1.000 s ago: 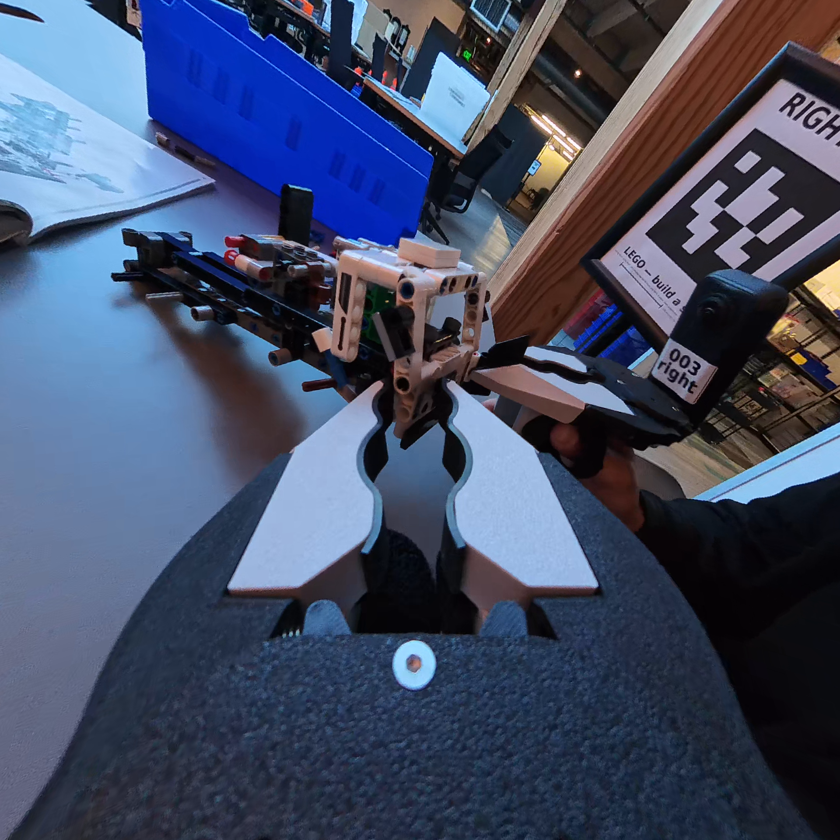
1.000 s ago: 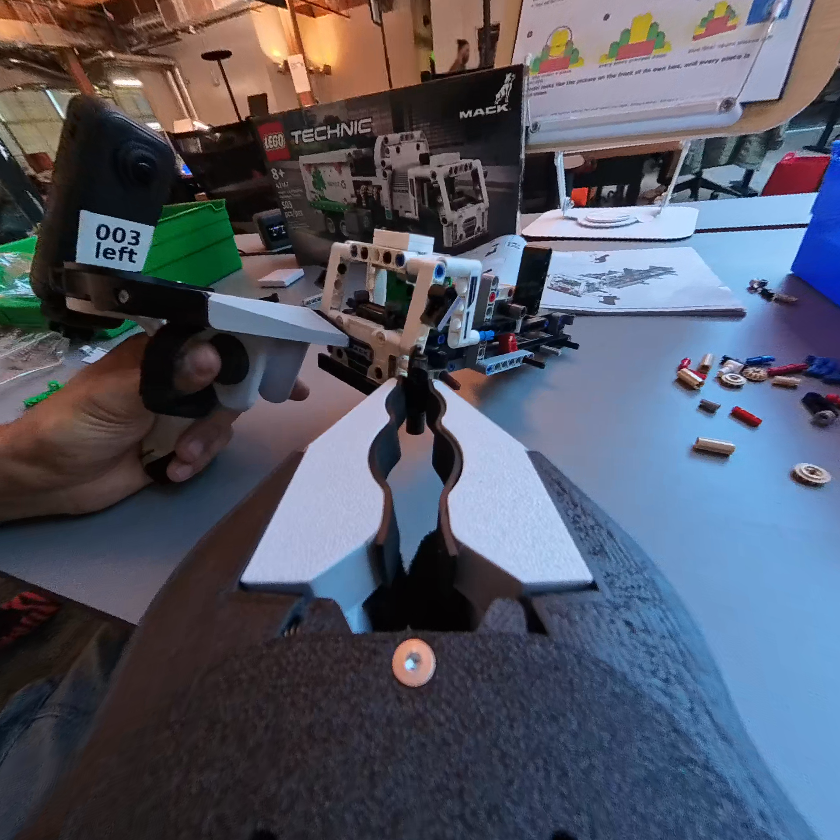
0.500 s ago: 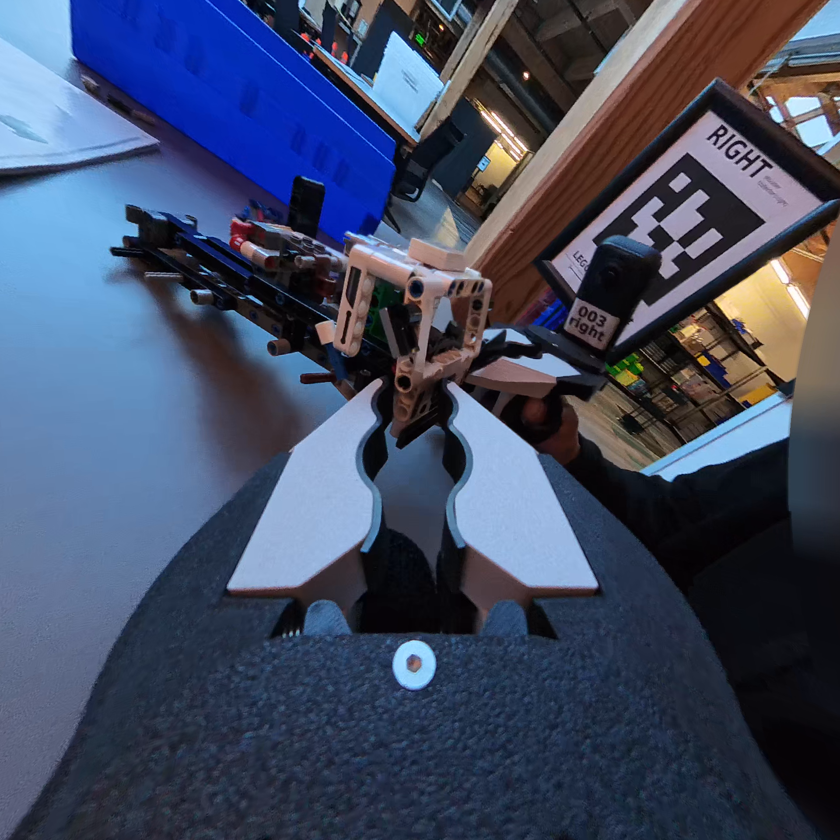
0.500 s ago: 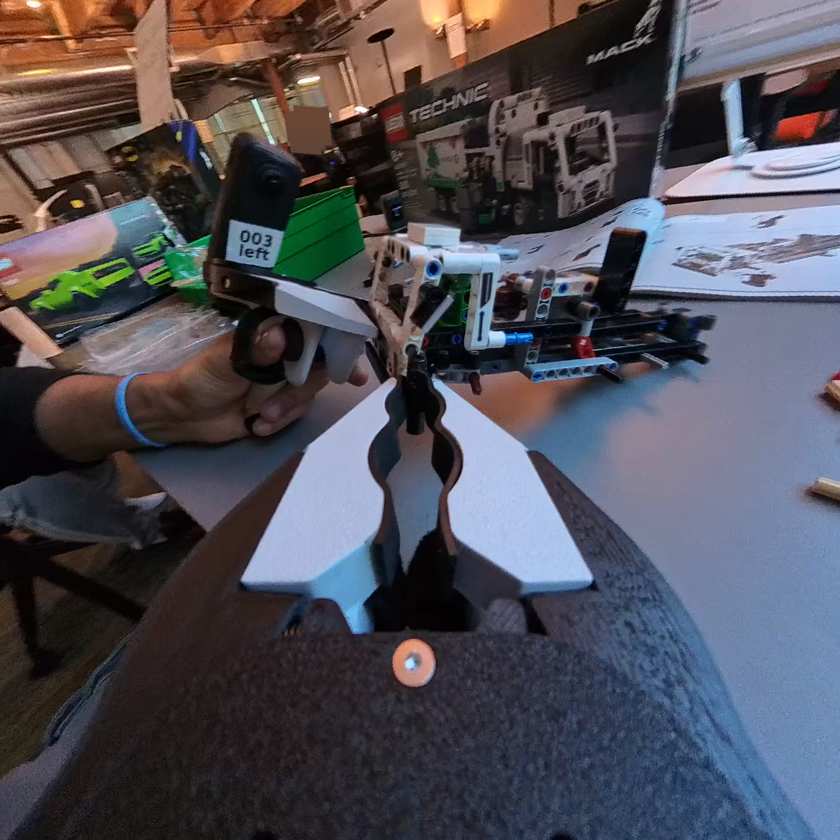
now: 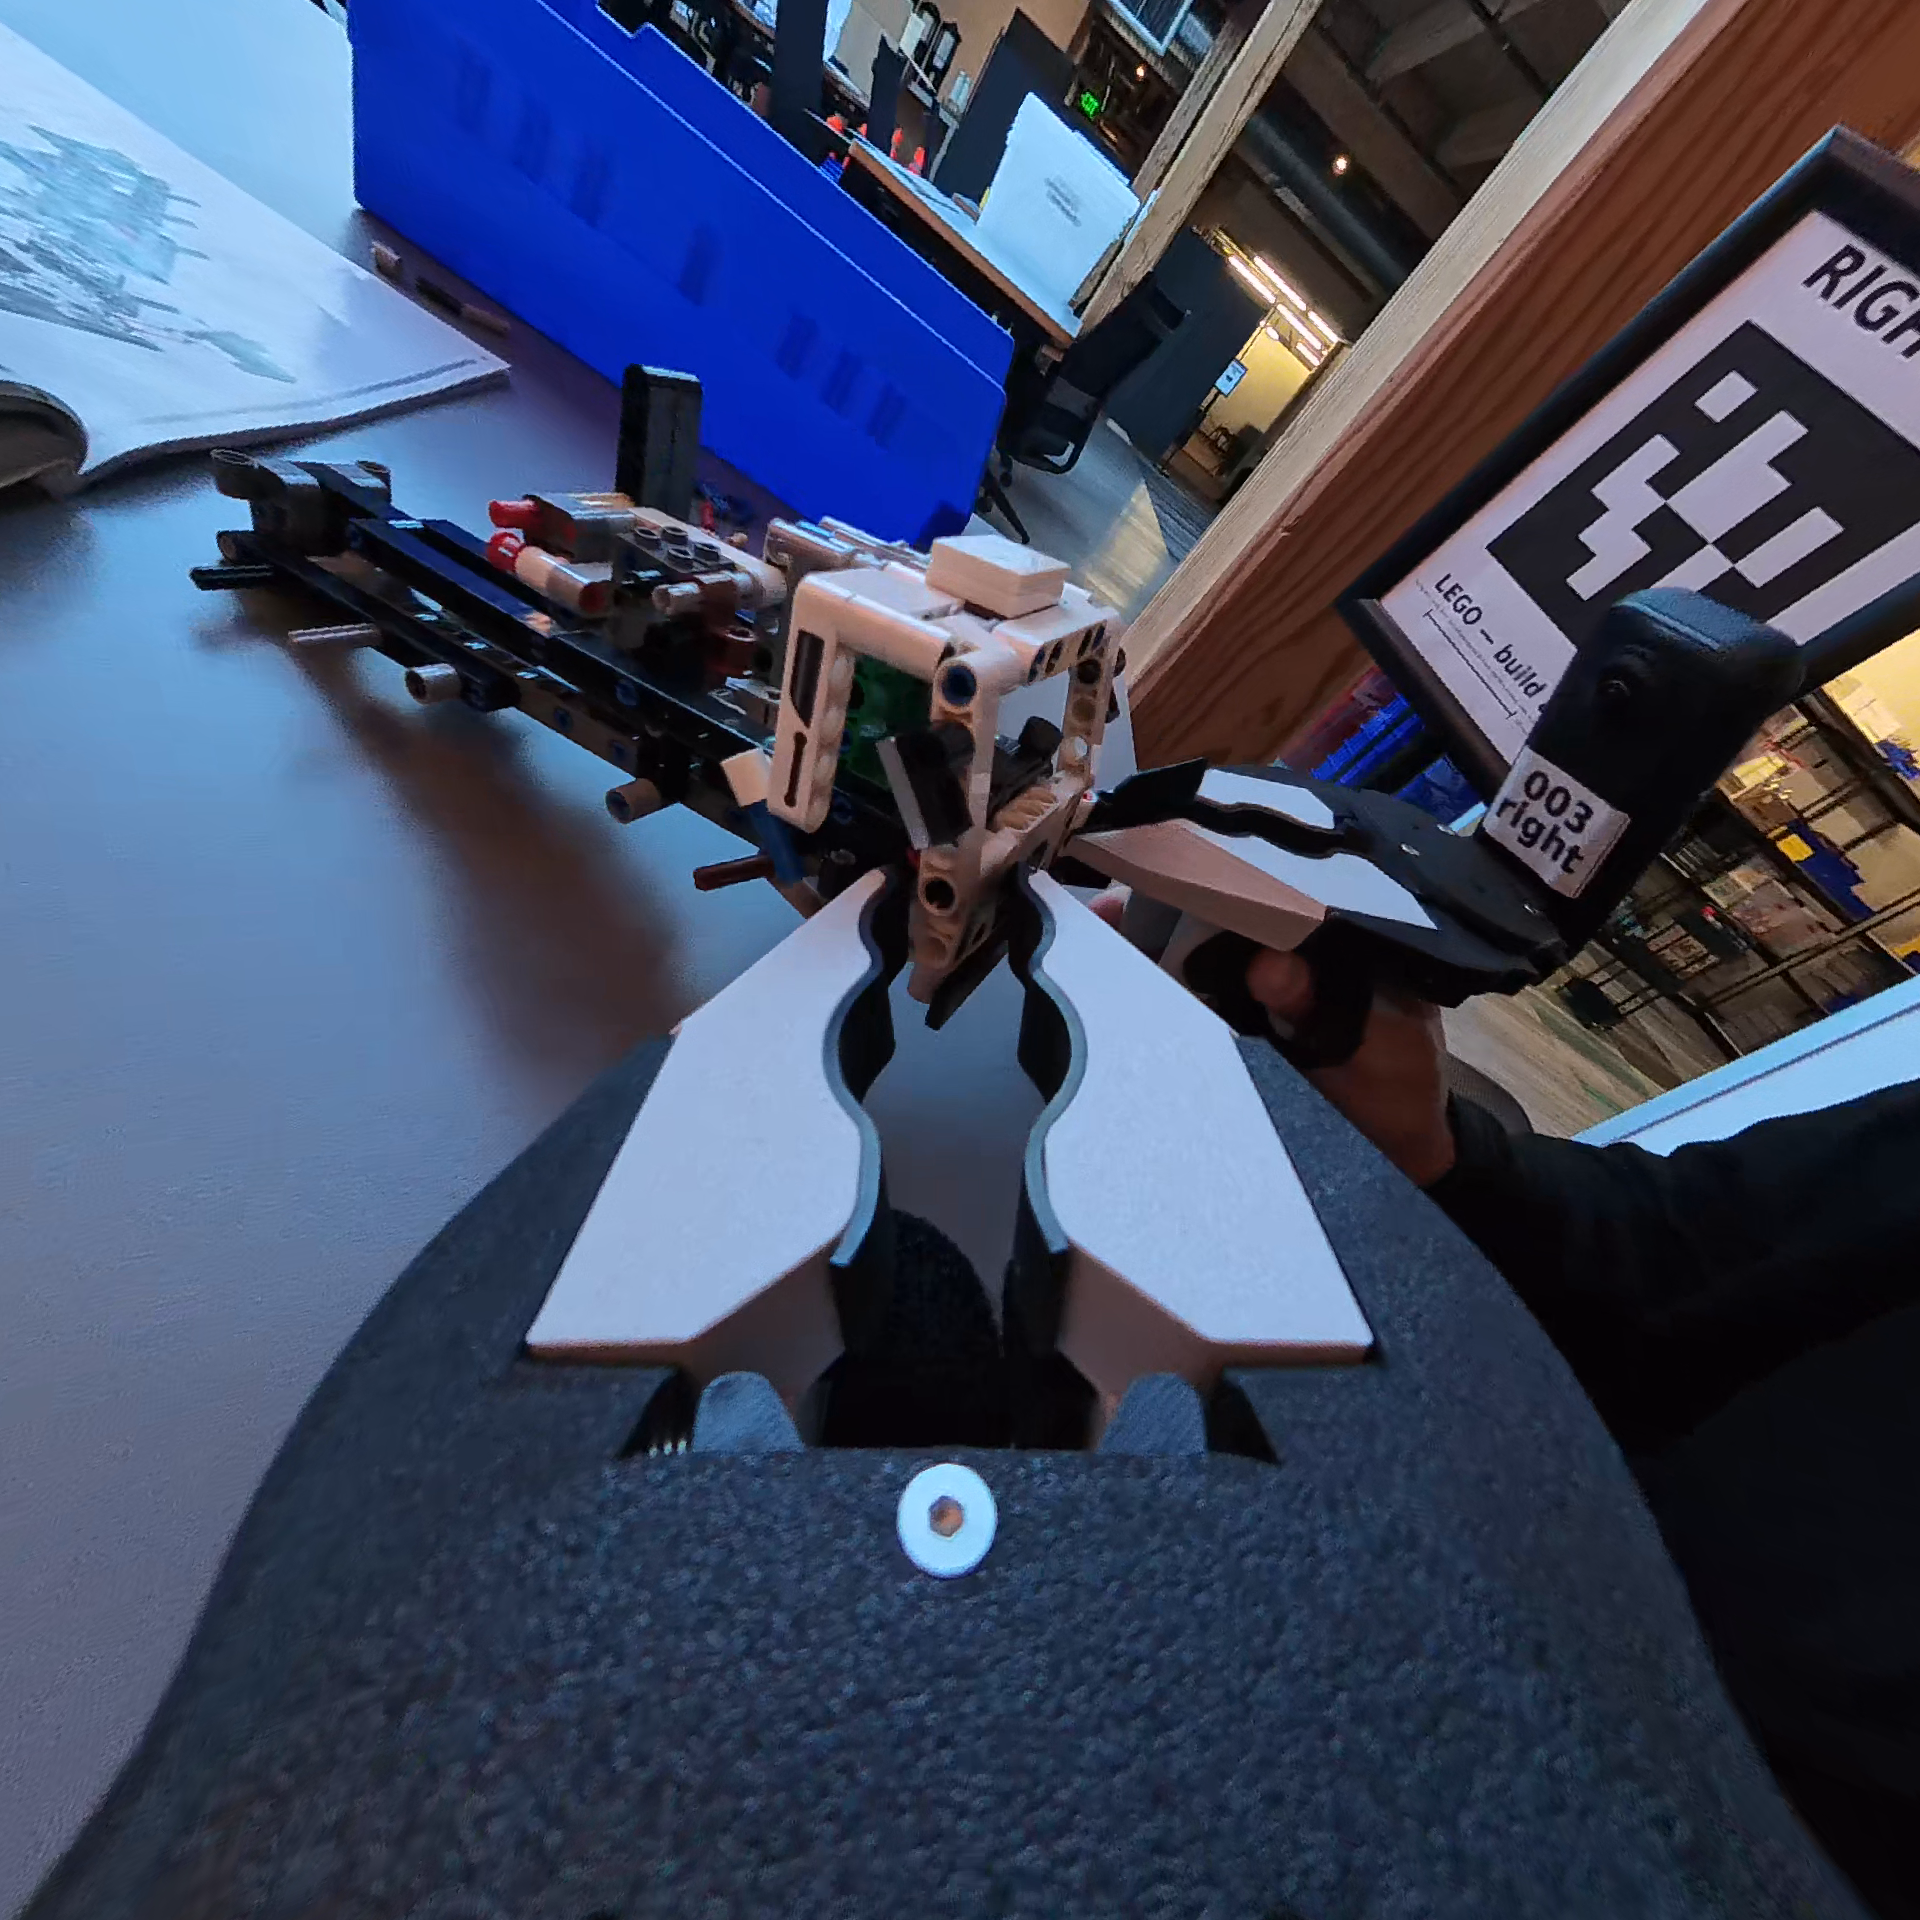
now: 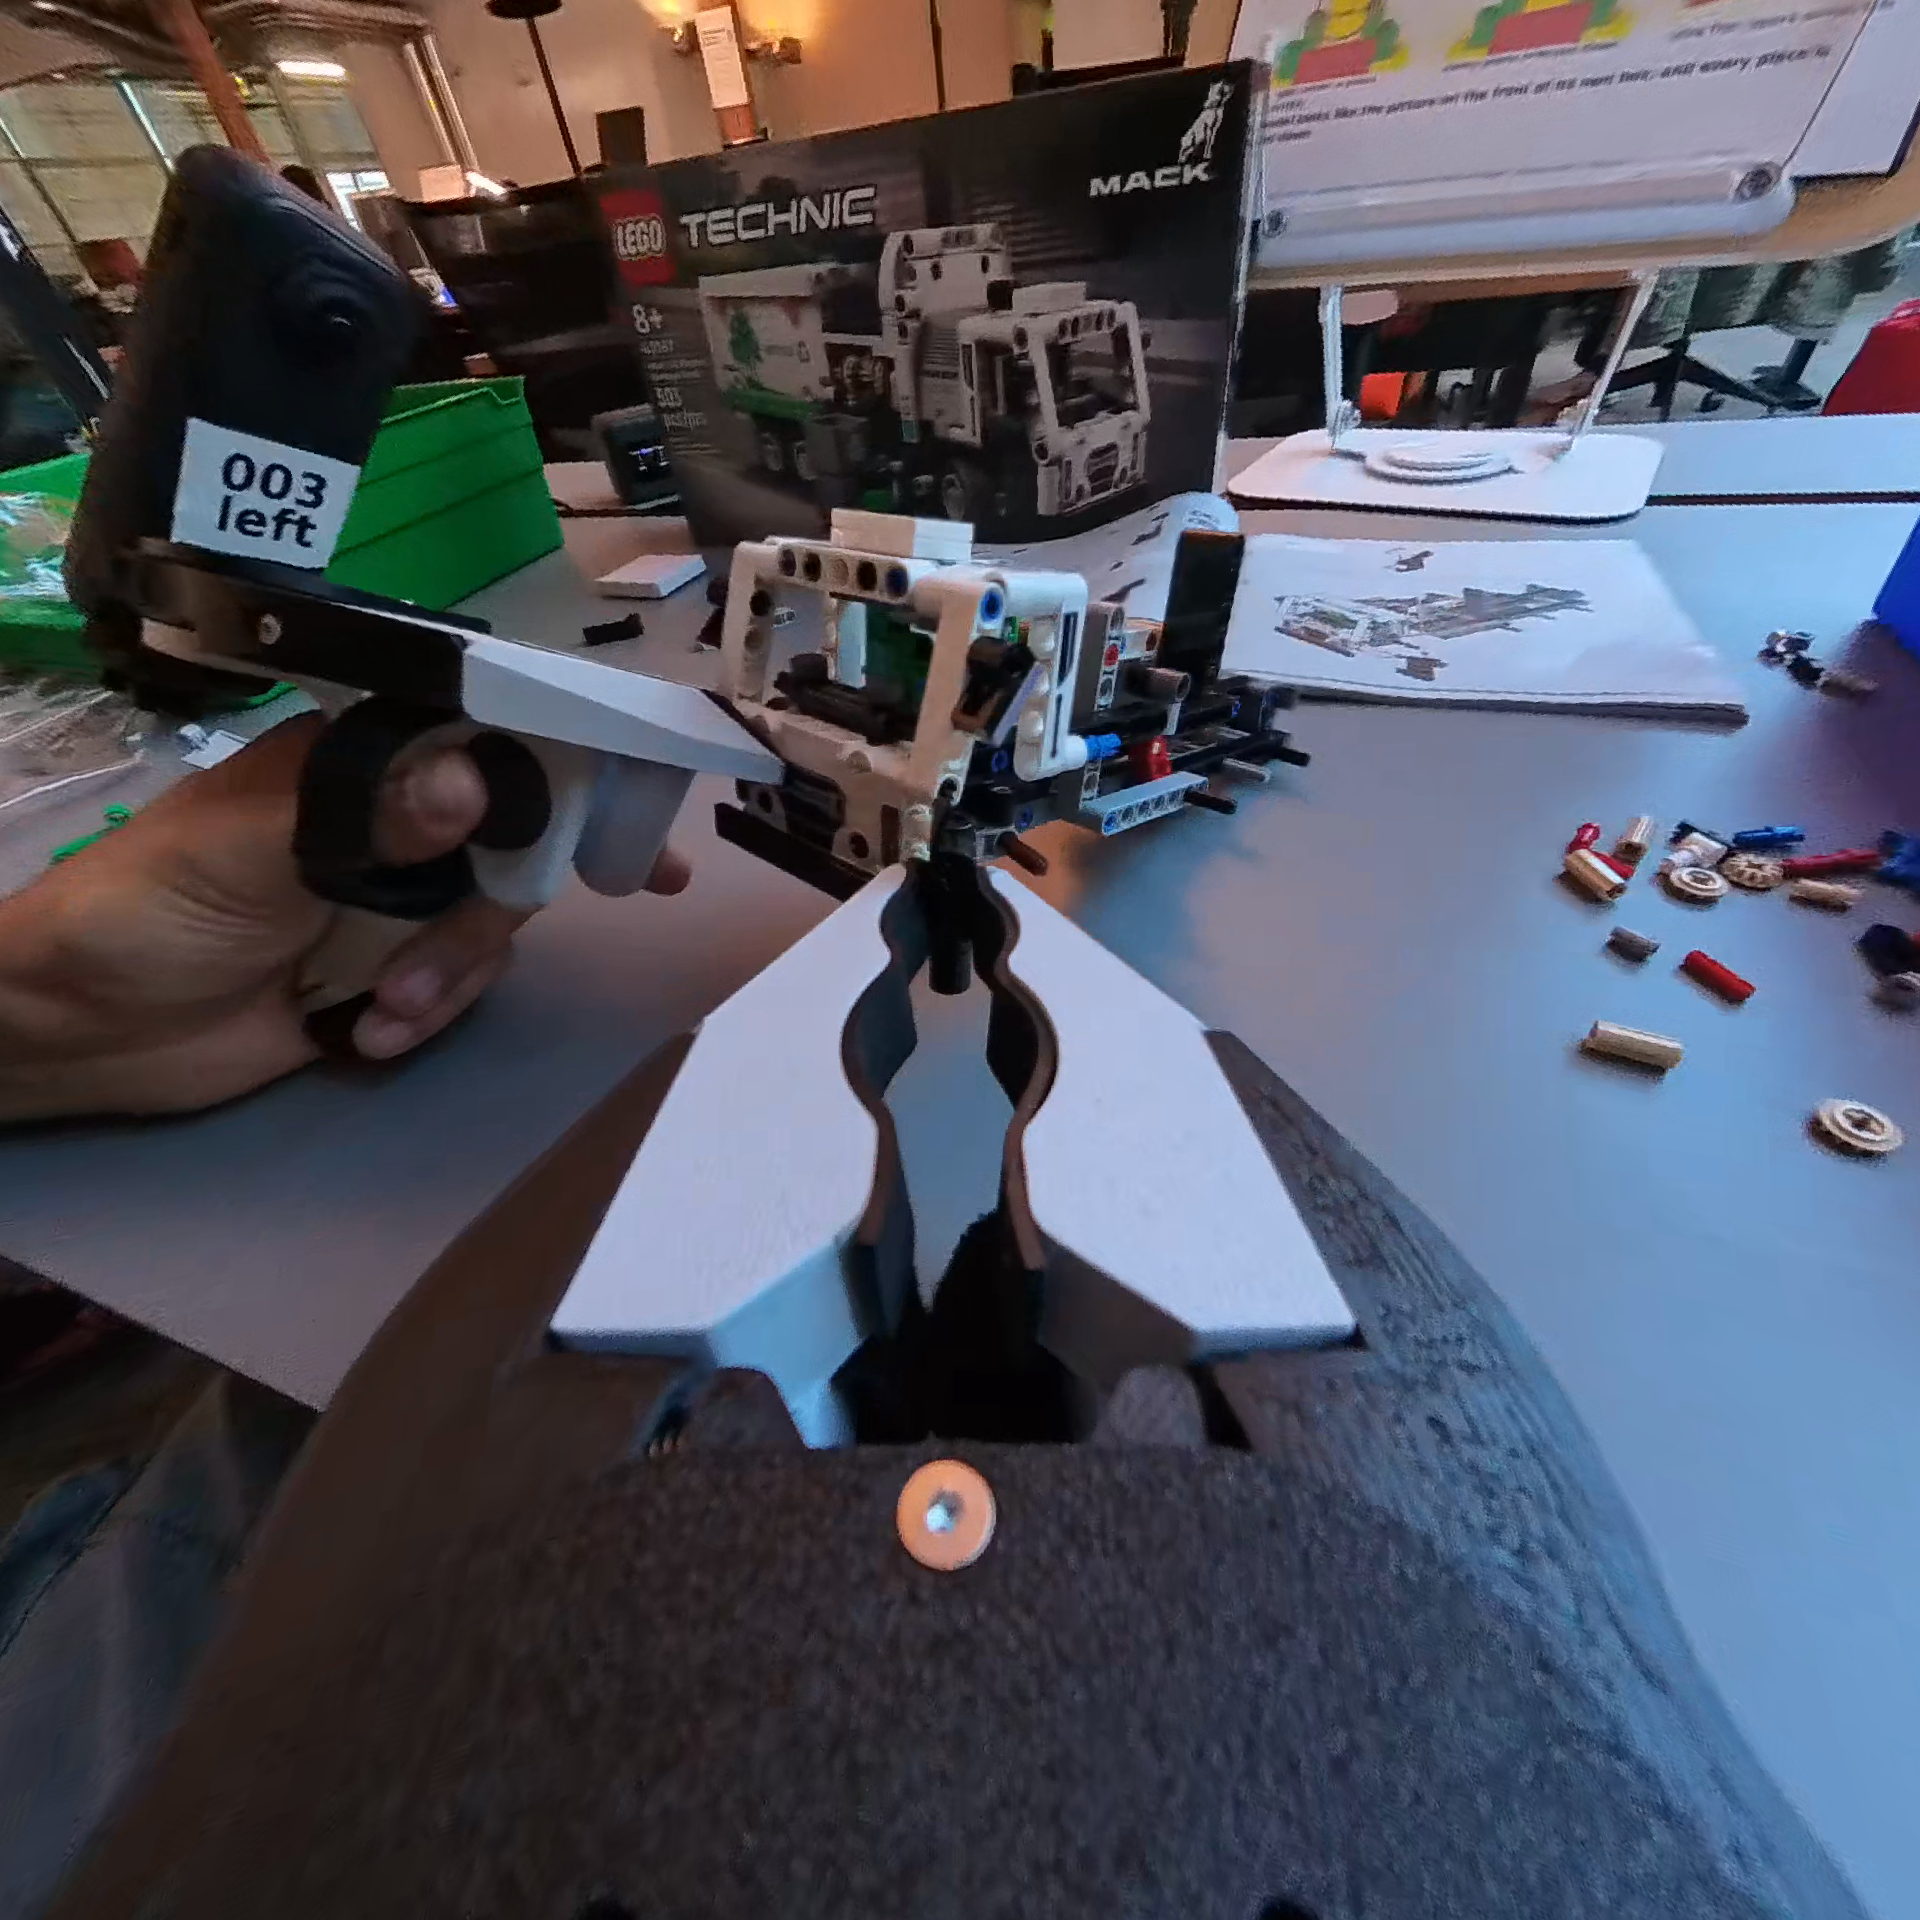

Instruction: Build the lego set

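Note:
The half-built lego truck (image 5: 831,675) has a white cab frame at its near end and a long black chassis (image 5: 436,582) that lies on the grey table. My left gripper (image 5: 956,914) is shut on the lower front of the white cab frame. My right gripper (image 6: 951,904) is shut on a small black piece (image 6: 951,935) pressed against the cab's lower corner (image 6: 914,810). In the left wrist view the right gripper (image 5: 1101,805) comes in from the right. In the right wrist view the left gripper (image 6: 774,764) comes in from the left, held by a hand.
An open instruction booklet (image 6: 1455,623) and the set's box (image 6: 935,312) lie behind the model. Several loose small parts (image 6: 1714,883) are scattered on the table at the right. A blue bin (image 5: 675,239) stands behind the chassis, a green bin (image 6: 447,488) at the left. The tips of one gripper are about 5 cm away from the tips of the other.
Both views swung out and back. The cab tilted during the motion and now sits much as it did a second ago. Both grippers kept their hold.

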The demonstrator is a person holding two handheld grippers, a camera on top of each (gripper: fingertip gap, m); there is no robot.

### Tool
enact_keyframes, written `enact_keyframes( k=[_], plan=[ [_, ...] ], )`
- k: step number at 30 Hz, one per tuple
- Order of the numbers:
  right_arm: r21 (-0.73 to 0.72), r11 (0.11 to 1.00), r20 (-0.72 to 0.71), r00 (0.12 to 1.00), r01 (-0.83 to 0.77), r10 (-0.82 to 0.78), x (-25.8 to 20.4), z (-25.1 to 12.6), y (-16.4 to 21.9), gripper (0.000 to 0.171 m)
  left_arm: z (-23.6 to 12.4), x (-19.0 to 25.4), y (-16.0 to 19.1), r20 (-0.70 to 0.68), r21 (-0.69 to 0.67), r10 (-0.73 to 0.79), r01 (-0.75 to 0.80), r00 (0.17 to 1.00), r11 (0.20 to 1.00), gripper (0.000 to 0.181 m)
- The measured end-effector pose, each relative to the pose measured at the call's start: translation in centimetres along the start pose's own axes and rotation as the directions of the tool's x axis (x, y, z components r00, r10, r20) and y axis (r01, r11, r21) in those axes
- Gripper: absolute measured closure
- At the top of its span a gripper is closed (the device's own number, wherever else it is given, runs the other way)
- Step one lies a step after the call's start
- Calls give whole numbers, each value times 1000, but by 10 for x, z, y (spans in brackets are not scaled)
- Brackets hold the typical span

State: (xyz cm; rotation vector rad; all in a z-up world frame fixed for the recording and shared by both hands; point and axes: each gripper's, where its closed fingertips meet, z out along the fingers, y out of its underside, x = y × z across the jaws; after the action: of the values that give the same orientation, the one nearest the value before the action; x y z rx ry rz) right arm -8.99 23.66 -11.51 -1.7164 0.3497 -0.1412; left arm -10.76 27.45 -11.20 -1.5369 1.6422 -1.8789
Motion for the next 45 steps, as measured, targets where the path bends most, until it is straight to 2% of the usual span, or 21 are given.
enact_keyframes(
  k=[9,20,27,30,32,35,36,40,45],
  plan=[
    [-32,999,25,1000,-6,7,1,2,3,165,0,-1,1,6,-5,-6,6,1000,1000,164],
    [-45,994,190,976,-101,108,-4,1,3,165,0,1,1,3,-3,5,-5,1000,1000,164],
    [-87,995,323,944,-41,67,-11,-4,7,165,0,2,2,-41,-15,-27,27,999,1000,164],
    [-98,993,360,928,-70,101,-11,-4,6,165,0,3,2,-49,-15,-33,32,998,999,164],
    [-119,987,398,905,-109,148,-12,-5,4,165,-1,4,1,-65,-15,-36,35,997,999,164],
    [-193,947,494,808,-258,320,-12,-9,-3,165,-1,9,2,-103,-25,-37,35,994,999,164],
    [-197,943,511,793,-268,332,-12,-11,-5,165,-1,9,3,-113,-33,-41,38,993,999,164],
    [-279,924,561,736,-263,379,-17,-13,0,165,-4,11,5,-150,-66,-56,46,987,997,164],
    [-332,916,593,705,-225,389,-18,-14,3,165,-4,11,7,-163,-88,-58,44,985,995,164]
  ],
)
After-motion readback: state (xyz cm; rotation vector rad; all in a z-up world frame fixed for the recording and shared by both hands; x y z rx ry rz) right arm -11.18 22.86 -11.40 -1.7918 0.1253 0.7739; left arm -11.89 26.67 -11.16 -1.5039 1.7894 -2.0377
